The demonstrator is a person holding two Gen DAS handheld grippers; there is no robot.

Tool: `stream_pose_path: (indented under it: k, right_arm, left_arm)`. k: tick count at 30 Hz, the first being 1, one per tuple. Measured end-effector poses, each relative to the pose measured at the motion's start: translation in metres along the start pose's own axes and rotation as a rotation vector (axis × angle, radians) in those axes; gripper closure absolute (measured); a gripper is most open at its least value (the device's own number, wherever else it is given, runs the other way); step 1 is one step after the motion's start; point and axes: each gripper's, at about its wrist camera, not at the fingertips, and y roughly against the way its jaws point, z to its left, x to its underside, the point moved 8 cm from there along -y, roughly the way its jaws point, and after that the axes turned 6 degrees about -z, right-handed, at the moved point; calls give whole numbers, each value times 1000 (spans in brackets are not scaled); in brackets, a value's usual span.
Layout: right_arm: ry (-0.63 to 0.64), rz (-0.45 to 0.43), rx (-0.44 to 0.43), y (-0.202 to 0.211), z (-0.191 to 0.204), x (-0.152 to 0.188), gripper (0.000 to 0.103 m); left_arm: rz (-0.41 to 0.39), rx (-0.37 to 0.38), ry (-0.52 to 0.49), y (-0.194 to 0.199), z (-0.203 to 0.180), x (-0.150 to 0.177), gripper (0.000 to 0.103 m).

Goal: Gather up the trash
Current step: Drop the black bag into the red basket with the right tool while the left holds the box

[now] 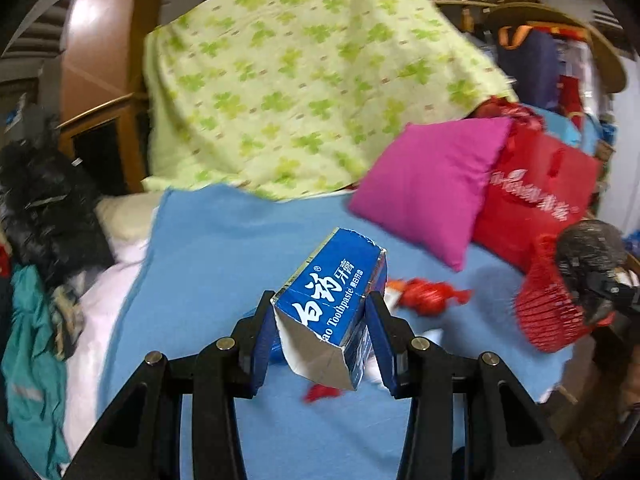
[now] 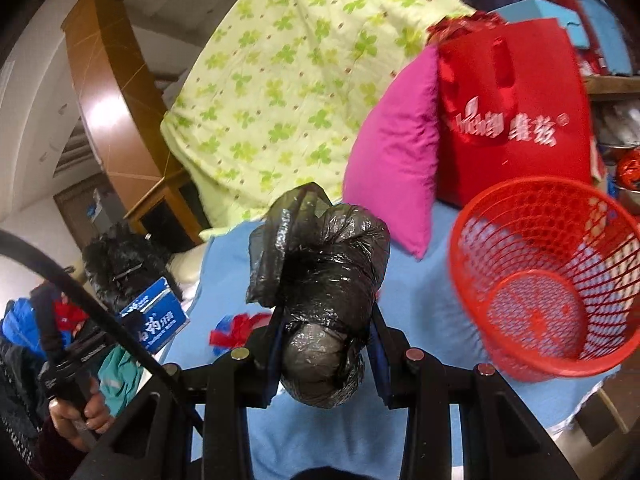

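Note:
My left gripper (image 1: 322, 312) is shut on a blue toothpaste box (image 1: 336, 304) and holds it above the blue blanket (image 1: 208, 248); the box also shows in the right wrist view (image 2: 158, 316). My right gripper (image 2: 324, 336) is shut on a black plastic bag bundle (image 2: 324, 280), which also shows in the left wrist view (image 1: 588, 256). A red mesh basket (image 2: 544, 280) stands to the right on the bed, and it also shows in the left wrist view (image 1: 548, 312). Red wrappers (image 1: 428, 294) lie on the blanket.
A pink pillow (image 1: 432, 184) and a red shopping bag (image 2: 512, 112) lean behind the basket. A green clover quilt (image 1: 296, 76) is piled at the back. Dark clothes (image 1: 44, 208) lie at the left. A wooden cabinet (image 2: 112, 92) stands behind.

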Motion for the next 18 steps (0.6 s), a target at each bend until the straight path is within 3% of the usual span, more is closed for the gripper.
stream_pose_path:
  k: [10, 13, 18]
  right_arm:
    - [-97, -117, 158, 45, -94, -32, 64]
    - [-168, -125, 201, 57, -133, -34, 64]
    - [-249, -112, 223, 61, -173, -34, 62]
  left_arm:
    - [1, 277, -83, -26, -162, -39, 56]
    - [25, 365, -100, -38, -215, -44, 56]
    - [60, 449, -159, -59, -292, -44, 55]
